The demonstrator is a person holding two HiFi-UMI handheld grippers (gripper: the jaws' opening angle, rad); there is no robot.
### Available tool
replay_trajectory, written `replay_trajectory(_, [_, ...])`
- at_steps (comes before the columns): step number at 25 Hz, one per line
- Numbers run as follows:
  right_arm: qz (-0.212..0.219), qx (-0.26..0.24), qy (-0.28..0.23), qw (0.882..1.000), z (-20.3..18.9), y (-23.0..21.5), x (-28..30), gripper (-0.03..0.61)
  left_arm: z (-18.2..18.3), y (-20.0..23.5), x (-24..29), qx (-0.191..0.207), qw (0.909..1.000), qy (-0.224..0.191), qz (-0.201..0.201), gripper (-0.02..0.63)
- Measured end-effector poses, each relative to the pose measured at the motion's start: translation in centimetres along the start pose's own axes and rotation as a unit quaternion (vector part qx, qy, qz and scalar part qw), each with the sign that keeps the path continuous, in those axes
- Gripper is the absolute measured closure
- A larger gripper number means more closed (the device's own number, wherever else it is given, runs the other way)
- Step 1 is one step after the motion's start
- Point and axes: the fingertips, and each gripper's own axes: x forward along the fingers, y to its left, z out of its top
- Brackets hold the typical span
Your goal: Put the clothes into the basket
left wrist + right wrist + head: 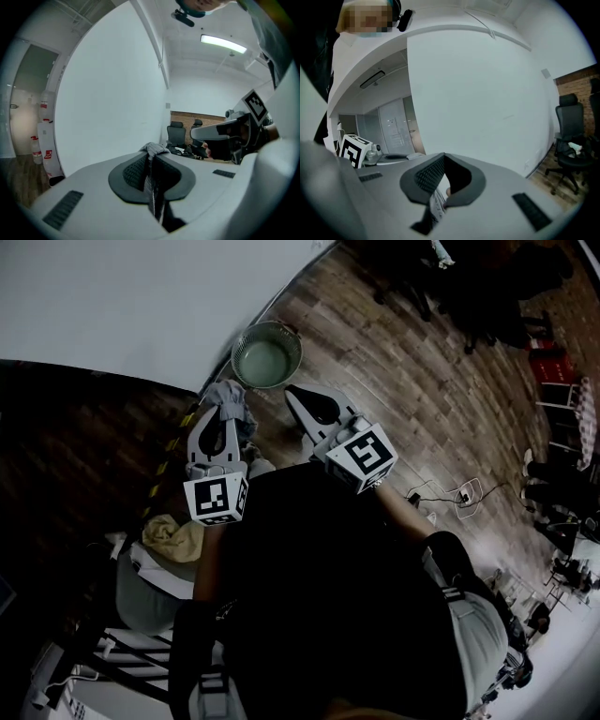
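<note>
Cloth on the far left: a yellow cloth [173, 538] lies bunched up, well apart from the basket [266, 360] and nearer to me. Next comes my left gripper [222, 420]. Its jaws are shut tight on a grey cloth [228, 396]. The grey cloth sticks out past the tips and hangs just beside the basket, on its near side, not in it. The basket is round and made of metal, with a pale green inside. It stands on the wood floor [403, 381], close to the white wall [122, 296]. Near the basket, on its right side, is my right gripper [302, 397]. Its jaws are pressed together at the tips. A thin pale bit shows low between them, and I cannot tell what it is. Far right of the basket stands a black office chair [569, 136].
</note>
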Motion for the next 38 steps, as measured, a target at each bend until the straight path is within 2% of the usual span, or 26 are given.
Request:
replay_trajectory(12, [0.079, -0.007, 0.030, 0.996, 2.3, -12.7, 1.1, 0.569, 3.1, -4.2, 9.8, -0.012, 0.9949, -0.009, 0.099, 0.591])
replay_trajectory(20, [0.151, -0.015, 0.052, 0.987, 2.7, -17.3, 1.8, 0.569, 4.5, -7.5, 13.5, -0.020, 0.9873, -0.018, 0.156, 0.591])
replay_trajectory(25, [0.190, -0.024, 0.070, 0.979, 2.6, -18.9, 2.3, 0.569, 3.5, -8.3, 15.8, -0.032, 0.9820, 0.000, 0.186, 0.591])
replay_trajectory(30, [0.195, -0.031, 0.076, 0.977, 2.6, -20.0, 3.0, 0.569, 3.3, -8.1, 16.7, -0.034, 0.9797, 0.004, 0.197, 0.591])
replay_trajectory(38, [0.180, -0.035, 0.052, 0.982, 3.8, -20.1, 5.0, 0.569, 2.1, -6.7, 17.4, -0.031, 0.9823, 0.017, 0.184, 0.591])
